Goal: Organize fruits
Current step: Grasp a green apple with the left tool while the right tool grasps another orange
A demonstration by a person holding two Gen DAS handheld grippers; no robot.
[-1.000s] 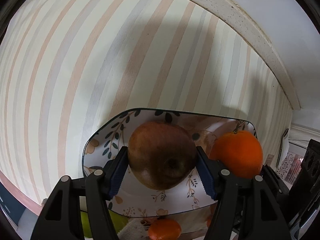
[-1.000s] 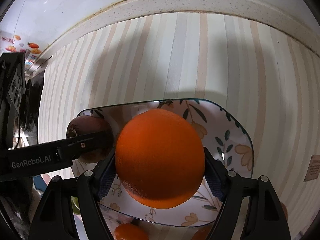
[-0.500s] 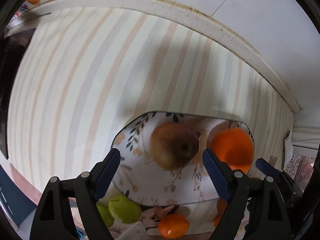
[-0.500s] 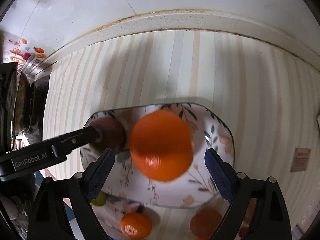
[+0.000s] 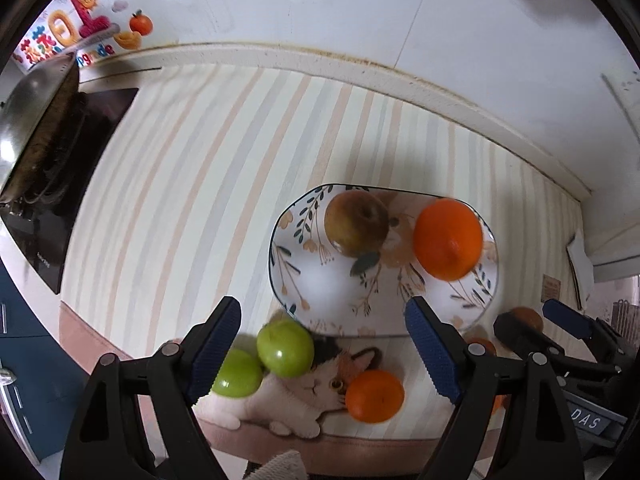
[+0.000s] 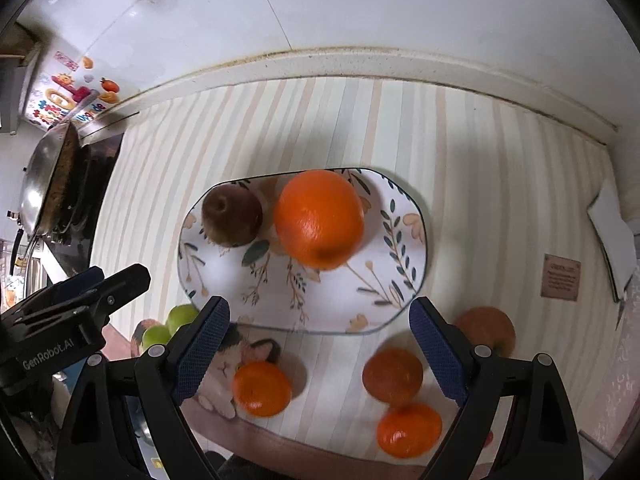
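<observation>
Two fruits on a floral plate, both tools wide open and empty above the loose fruit.

A brownish apple [image 5: 356, 224] and large orange [image 6: 319, 219] share the plate [image 6: 404, 280] — seemingly the collecting spot. Ahead of the left tool [image 5: 323, 348] lie two green apples [image 5: 285, 347]; small oranges [image 6: 393, 376] wait on the striped surface [image 5: 180, 200] between the right tool [image 6: 319, 348] fingers — likely next.

Between our left gripper [image 5: 324, 350] fingers we see open mat, then the plate [image 5: 316, 292] with a bare near half. Two green apples [image 5: 285, 347] sit by its left finger. Small oranges [image 6: 262, 389] lie near our right gripper [image 6: 319, 354]. Far beyond, the striped mat [image 6: 240, 132] is free.
</observation>
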